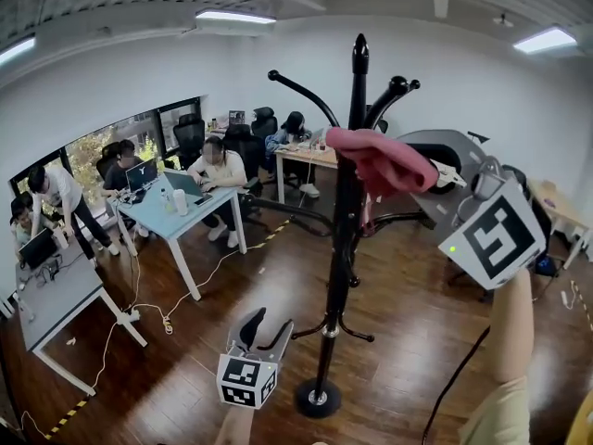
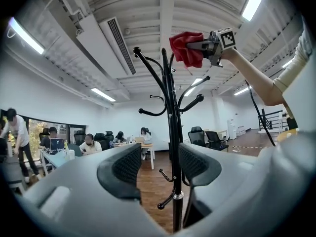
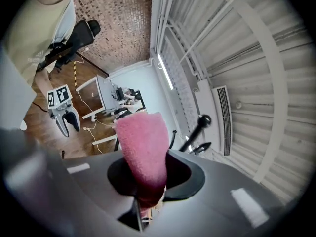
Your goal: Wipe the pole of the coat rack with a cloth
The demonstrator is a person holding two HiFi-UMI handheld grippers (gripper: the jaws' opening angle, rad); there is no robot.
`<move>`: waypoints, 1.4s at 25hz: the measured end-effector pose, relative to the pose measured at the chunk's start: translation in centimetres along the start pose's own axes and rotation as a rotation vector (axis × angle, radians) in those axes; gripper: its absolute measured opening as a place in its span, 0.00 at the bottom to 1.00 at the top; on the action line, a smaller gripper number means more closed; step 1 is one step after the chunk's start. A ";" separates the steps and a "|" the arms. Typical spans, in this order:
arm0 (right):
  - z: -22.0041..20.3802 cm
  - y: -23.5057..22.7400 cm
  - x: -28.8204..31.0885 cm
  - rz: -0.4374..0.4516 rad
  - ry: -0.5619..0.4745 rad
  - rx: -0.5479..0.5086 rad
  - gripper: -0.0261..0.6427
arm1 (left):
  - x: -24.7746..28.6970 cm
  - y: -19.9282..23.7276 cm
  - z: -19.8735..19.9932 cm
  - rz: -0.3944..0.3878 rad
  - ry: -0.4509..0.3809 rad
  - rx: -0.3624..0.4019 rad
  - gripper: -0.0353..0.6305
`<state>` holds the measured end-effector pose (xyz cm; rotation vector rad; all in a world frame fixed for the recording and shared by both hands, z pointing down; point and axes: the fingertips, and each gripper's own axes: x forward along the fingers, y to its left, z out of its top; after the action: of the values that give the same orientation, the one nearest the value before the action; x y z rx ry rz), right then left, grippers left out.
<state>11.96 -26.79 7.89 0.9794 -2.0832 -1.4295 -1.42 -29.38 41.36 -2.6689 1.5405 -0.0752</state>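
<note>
The black coat rack pole point(image 1: 339, 248) stands on a round base point(image 1: 318, 399) on the wood floor. A pink cloth point(image 1: 380, 160) is pressed against the pole's upper part, just under the hooks, with my right gripper point(image 1: 422, 170) shut on it. In the right gripper view the cloth point(image 3: 143, 152) fills the jaws and the rack's top knob point(image 3: 203, 120) shows behind it. My left gripper point(image 1: 269, 327) is open, low near the pole's base, apart from it. In the left gripper view the pole point(image 2: 173, 132) rises beyond the open jaws, with the cloth point(image 2: 186, 47) high up.
Curved hooks point(image 1: 301, 95) branch off the pole's top, and small hooks point(image 1: 357, 334) sit low on it. Desks point(image 1: 171, 221) with seated people stand at left and at the back. A cable point(image 1: 454, 378) runs across the floor at right.
</note>
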 end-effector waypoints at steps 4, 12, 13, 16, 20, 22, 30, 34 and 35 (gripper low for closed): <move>-5.6 -4.1 -2.3 -0.061 0.109 0.050 0.12 | 0.5 -1.1 0.6 0.034 -0.015 -0.004 0.40; -9.3 -6.1 3.6 0.019 0.050 0.004 0.12 | 0.4 -1.7 0.7 0.111 -0.019 -0.022 0.40; -9.3 -5.9 4.5 0.044 0.042 -0.001 0.12 | 0.3 -1.9 0.7 0.122 -0.019 -0.024 0.40; -9.5 -4.7 6.7 0.126 0.017 0.020 0.12 | -0.5 -1.6 0.0 0.161 -0.008 -0.031 0.40; -10.7 -1.4 8.3 0.312 0.020 0.005 0.12 | -1.7 -0.8 -0.9 0.228 0.003 -0.048 0.40; -11.3 0.0 8.0 0.407 0.016 0.000 0.12 | -2.2 -0.3 -1.1 0.258 0.010 -0.045 0.40; -12.8 2.8 8.0 0.634 0.002 0.095 0.12 | -2.1 -0.1 -1.4 0.275 0.014 -0.054 0.40; -13.6 4.6 7.5 0.734 0.035 0.119 0.12 | -2.1 0.1 -1.3 0.270 0.016 -0.052 0.40; -13.9 5.4 7.4 0.767 0.049 0.105 0.12 | -2.1 0.2 -1.3 0.271 0.016 -0.052 0.40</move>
<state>14.91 -39.81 17.81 0.1766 -2.1549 -0.8896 -2.70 -27.73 42.60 -2.4727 1.9170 -0.0443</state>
